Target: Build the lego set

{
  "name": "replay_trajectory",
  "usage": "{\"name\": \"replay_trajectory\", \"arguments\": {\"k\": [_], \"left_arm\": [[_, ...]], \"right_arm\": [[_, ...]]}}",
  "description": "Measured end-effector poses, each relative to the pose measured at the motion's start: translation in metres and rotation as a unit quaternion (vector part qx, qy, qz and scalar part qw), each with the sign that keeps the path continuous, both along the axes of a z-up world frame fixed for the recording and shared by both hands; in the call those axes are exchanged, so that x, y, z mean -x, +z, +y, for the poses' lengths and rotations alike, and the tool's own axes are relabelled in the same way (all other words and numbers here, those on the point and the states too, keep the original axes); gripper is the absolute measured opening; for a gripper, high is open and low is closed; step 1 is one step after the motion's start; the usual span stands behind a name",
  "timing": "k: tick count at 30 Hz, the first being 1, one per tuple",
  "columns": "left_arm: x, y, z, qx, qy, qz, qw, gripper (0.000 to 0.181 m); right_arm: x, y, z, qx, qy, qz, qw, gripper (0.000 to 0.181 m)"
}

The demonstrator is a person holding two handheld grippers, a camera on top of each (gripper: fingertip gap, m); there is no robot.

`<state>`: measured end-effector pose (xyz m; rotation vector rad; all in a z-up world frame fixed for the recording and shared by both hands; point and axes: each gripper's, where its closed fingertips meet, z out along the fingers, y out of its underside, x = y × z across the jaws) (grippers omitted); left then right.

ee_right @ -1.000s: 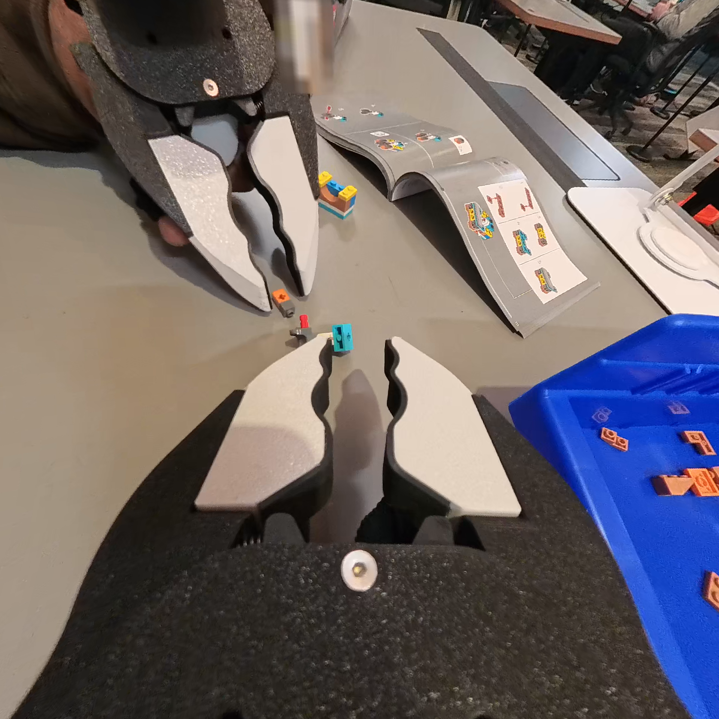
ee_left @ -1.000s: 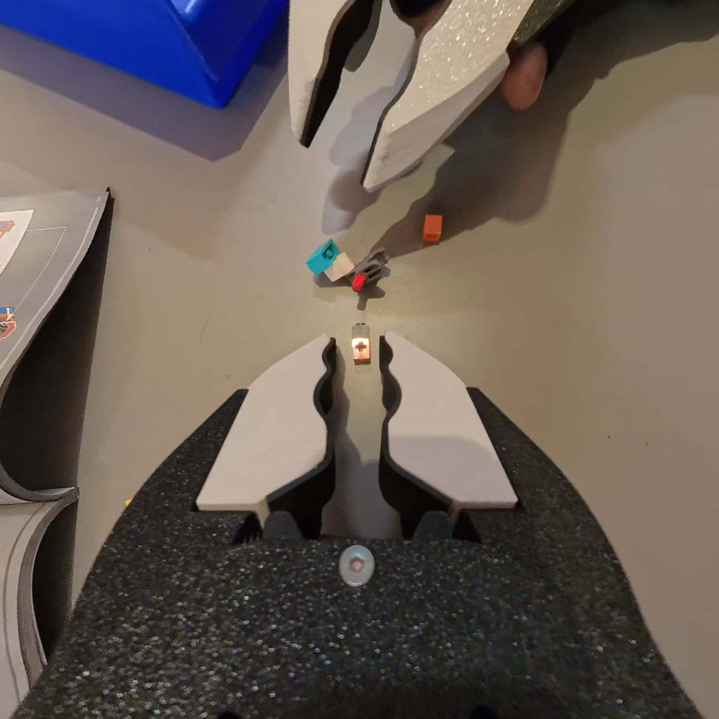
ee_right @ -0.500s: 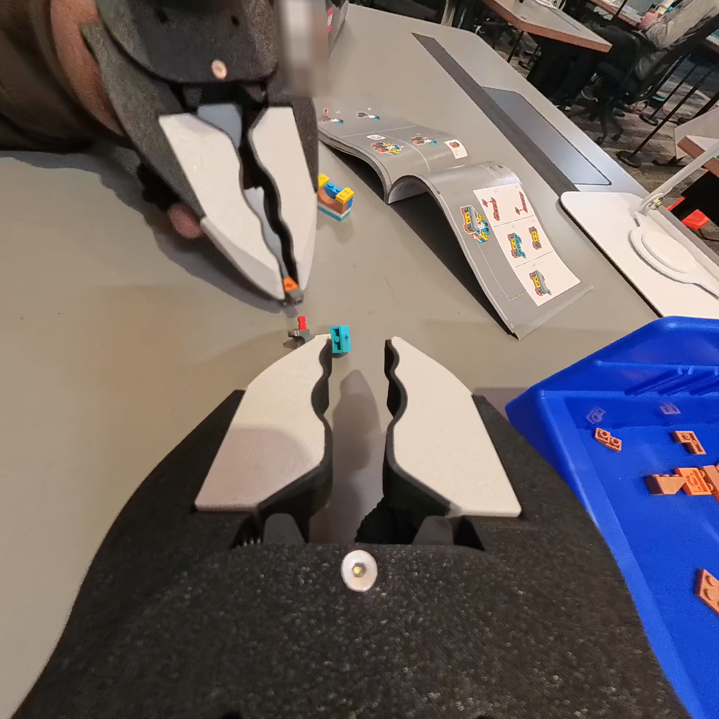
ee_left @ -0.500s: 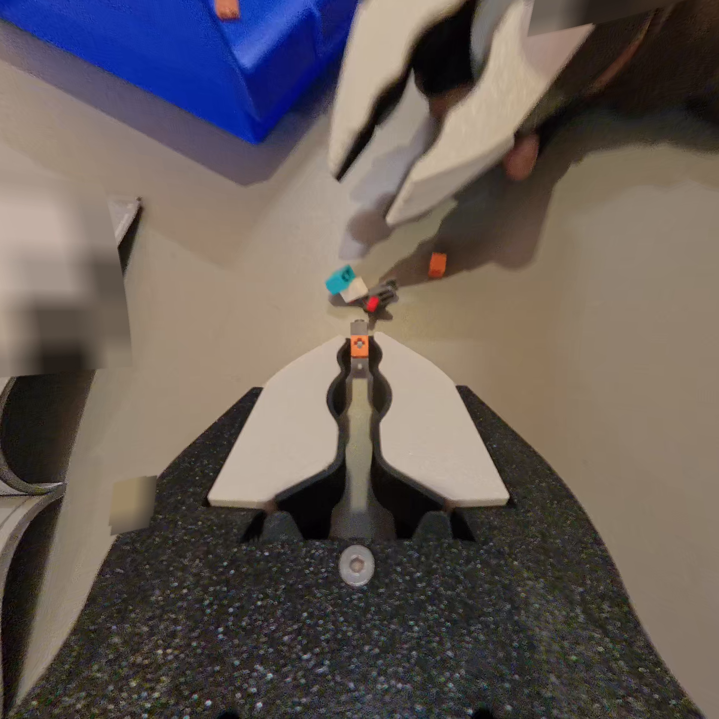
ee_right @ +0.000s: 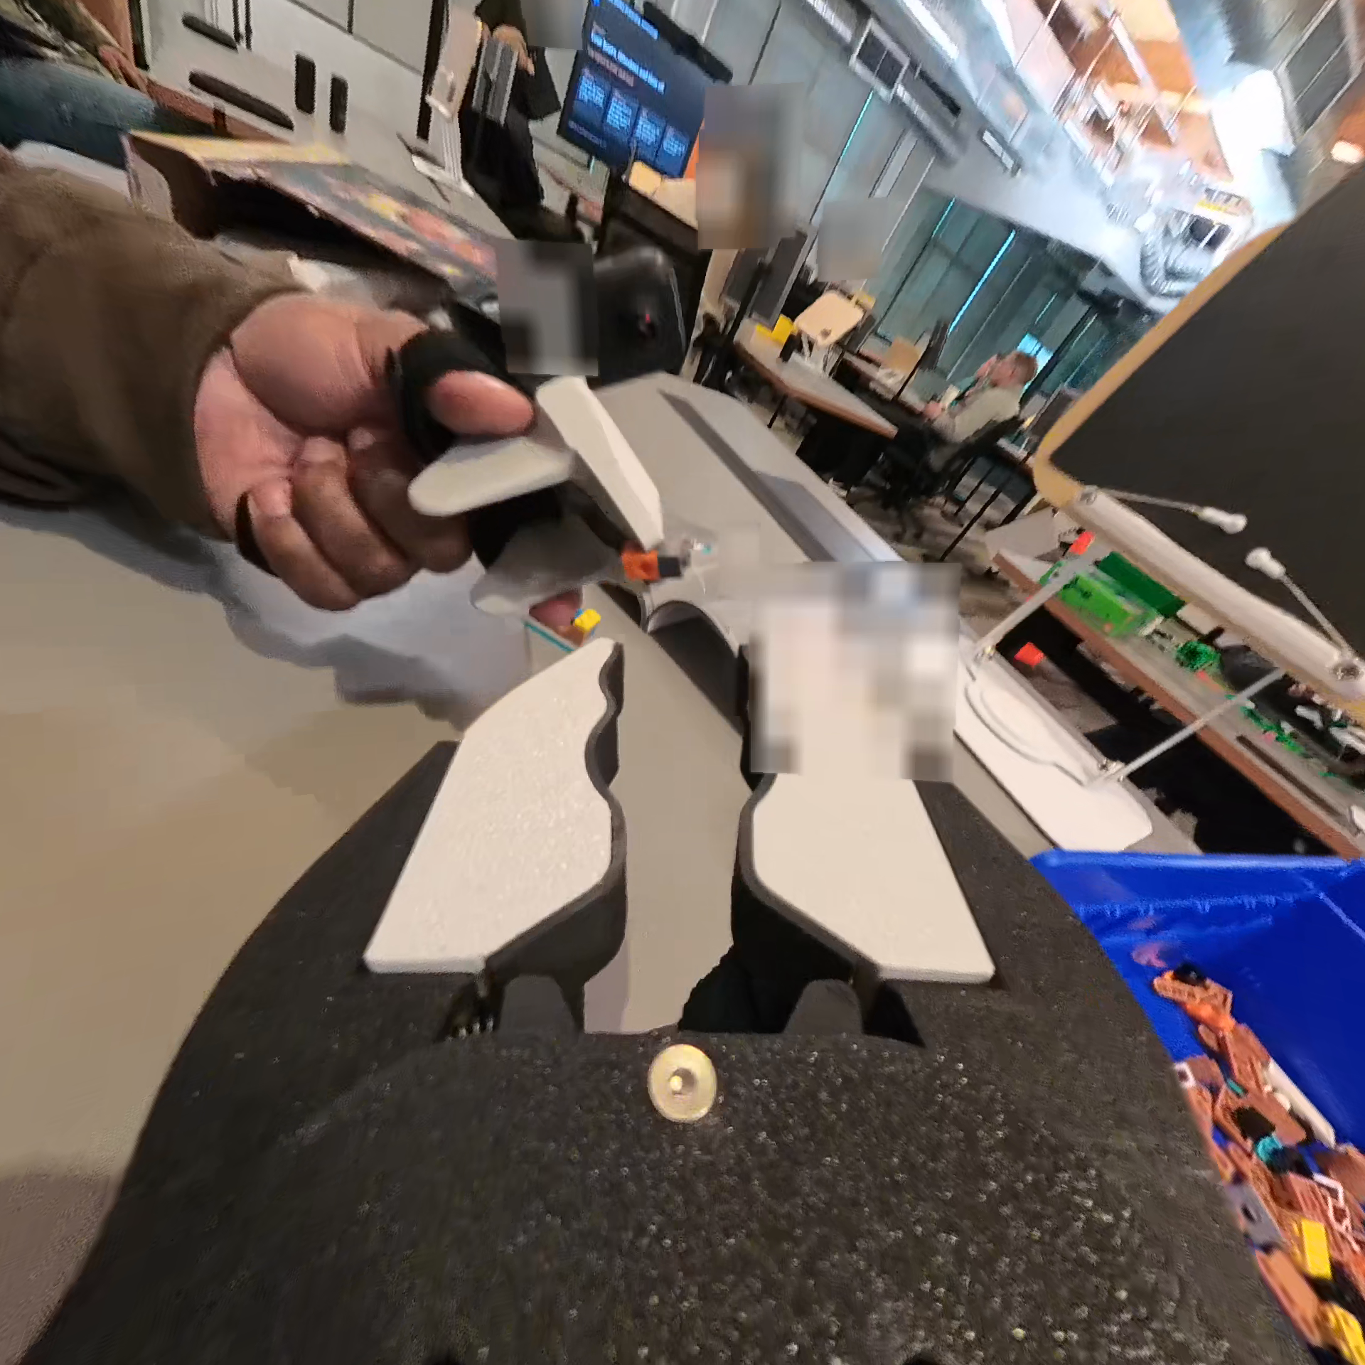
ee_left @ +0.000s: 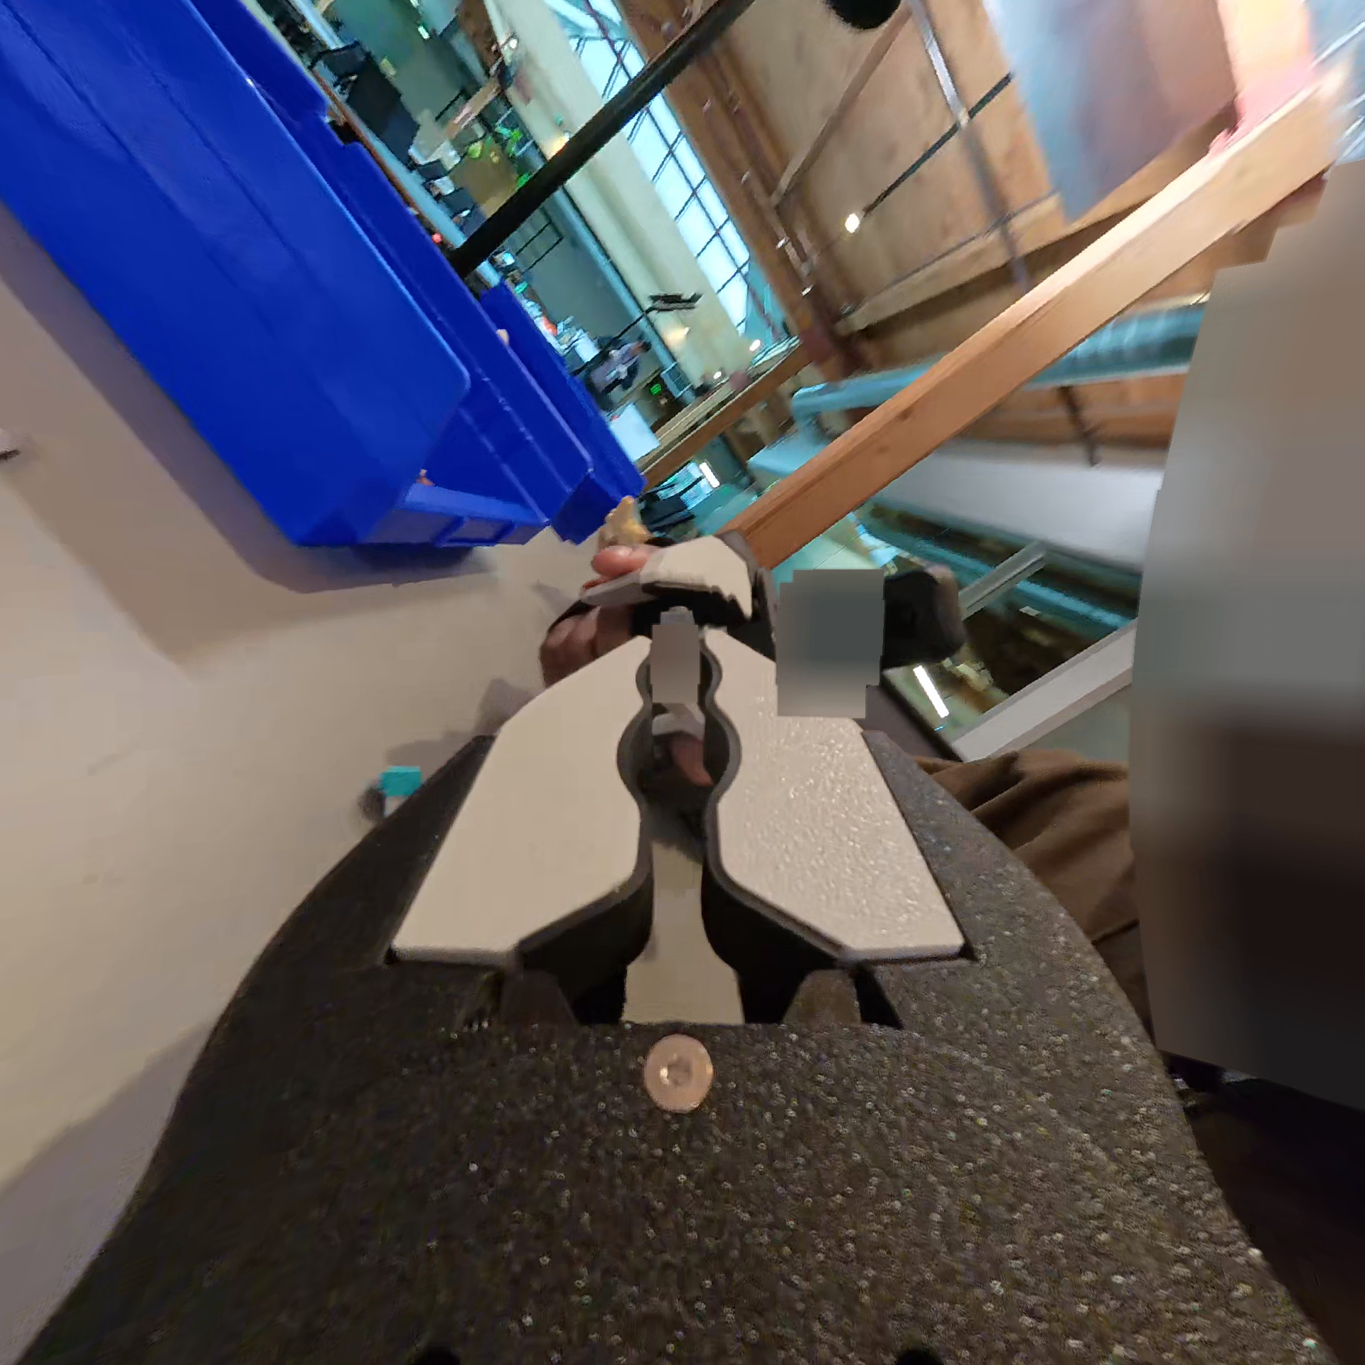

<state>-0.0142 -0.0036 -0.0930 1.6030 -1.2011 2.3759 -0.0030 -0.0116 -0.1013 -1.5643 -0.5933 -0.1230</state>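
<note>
Left claw (ee_right: 628, 565): lifted clear of the counter (ee_right: 148, 739), turned sideways, clenched on a small orange-and-dark-grey piece (ee_right: 650, 565). In the right wrist view the piece sits at the very ends of the fingers, part of it jutting past them. In the left wrist view a mosaic patch covers the tips, so the grip cannot be checked there.

Right claw (ee_right: 679, 709): released, nothing between its fingers, hovering just below and in front of the held piece. One fingertip is hidden by a blur patch.

Other items: teal brick (ee_left: 399, 781) loose on the counter beside the left claw; small blue, orange and yellow sub-assembly (ee_right: 583, 624) on the counter beyond; blue bin (ee_right: 1219, 945) of loose parts at right.

Risks, judged:
- Tip-only hold on a tiny part. Any twist or bump from the right claw could pivot it or pop it out; a drop from this height would likely bounce it away.
- Handover or mating in mid-air: misaligned closing could push the piece out rather than seat it.
- Piece orientation is hard to read, and a wrong-way fit is possible.
</note>
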Motion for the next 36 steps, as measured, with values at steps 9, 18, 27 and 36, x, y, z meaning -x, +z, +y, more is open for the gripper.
{"name": "replay_trajectory", "arguments": {"k": [9,18,27,36], "left_arm": [[-0.003,0.004,-0.01,0.05,-0.006,0.002,0.999,0.008],[-0.003,0.002,-0.015,0.066,-0.024,0.006,0.998,0.008],[0.0,-0.003,-0.019,-0.002,-0.044,0.006,0.999,0.019],[0.002,0.0,-0.02,-0.038,-0.031,-0.024,0.999,0.008]], "right_arm": [[0.014,0.01,0.01,-0.047,-0.034,-0.06,0.996,0.035],[0.013,0.008,0.009,-0.048,-0.034,-0.067,0.996,0.018],[0.012,0.012,0.006,-0.054,-0.033,-0.064,0.996,0.018],[0.017,0.01,0.005,-0.054,-0.021,-0.053,0.997,0.019]]}}
